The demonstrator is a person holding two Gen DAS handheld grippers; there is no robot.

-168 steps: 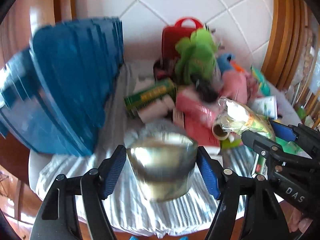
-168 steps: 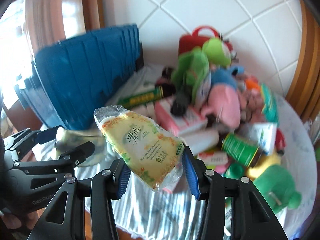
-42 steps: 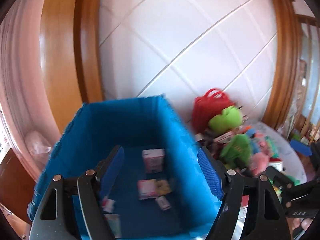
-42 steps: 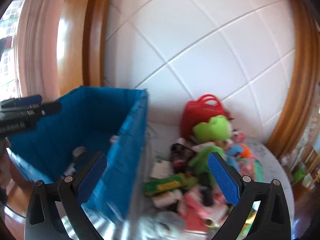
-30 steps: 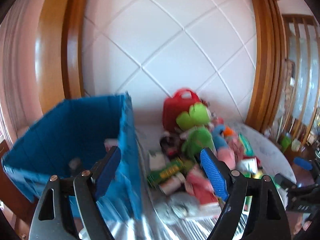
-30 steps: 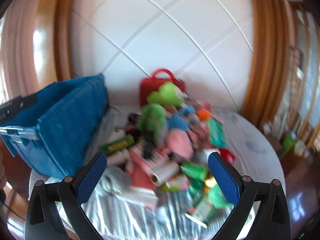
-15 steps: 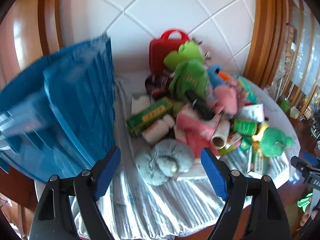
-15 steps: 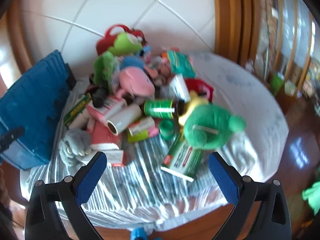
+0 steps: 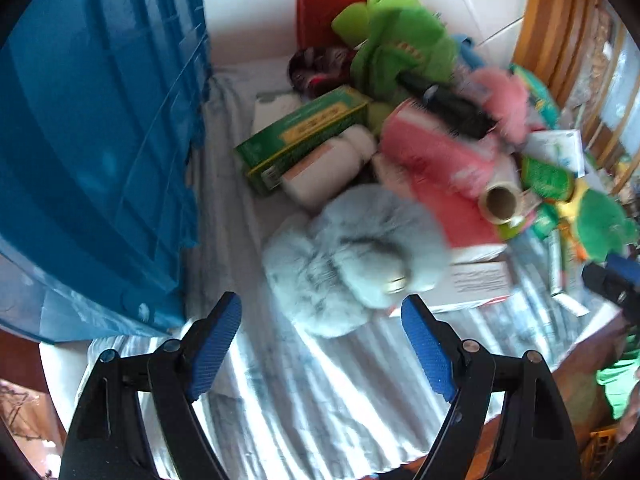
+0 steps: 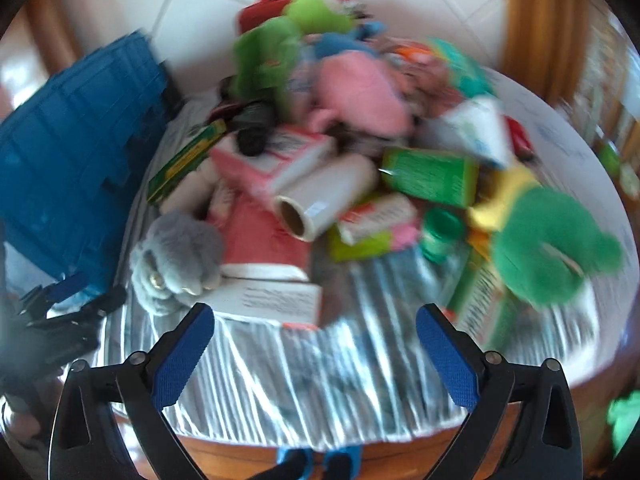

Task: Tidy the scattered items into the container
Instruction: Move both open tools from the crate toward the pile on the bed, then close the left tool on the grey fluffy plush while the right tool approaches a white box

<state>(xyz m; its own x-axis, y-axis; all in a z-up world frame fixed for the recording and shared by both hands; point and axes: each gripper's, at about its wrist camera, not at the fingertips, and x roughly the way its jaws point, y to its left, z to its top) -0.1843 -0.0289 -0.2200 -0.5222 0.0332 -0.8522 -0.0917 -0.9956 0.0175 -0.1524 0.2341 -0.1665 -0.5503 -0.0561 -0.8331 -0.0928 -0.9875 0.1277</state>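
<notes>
The left tool (image 9: 322,338) gapes empty just short of the fluffy grey plush toy (image 9: 352,260), probably its next pick. The right tool (image 10: 314,346), empty too, is closing above the white printed carton (image 10: 276,300). Both lie on the striped-cloth worktop (image 9: 312,392) beside the blue ribbed plastic crate (image 9: 96,152), handy for dropping. The motion-blurred lettering is unreadable.
</notes>
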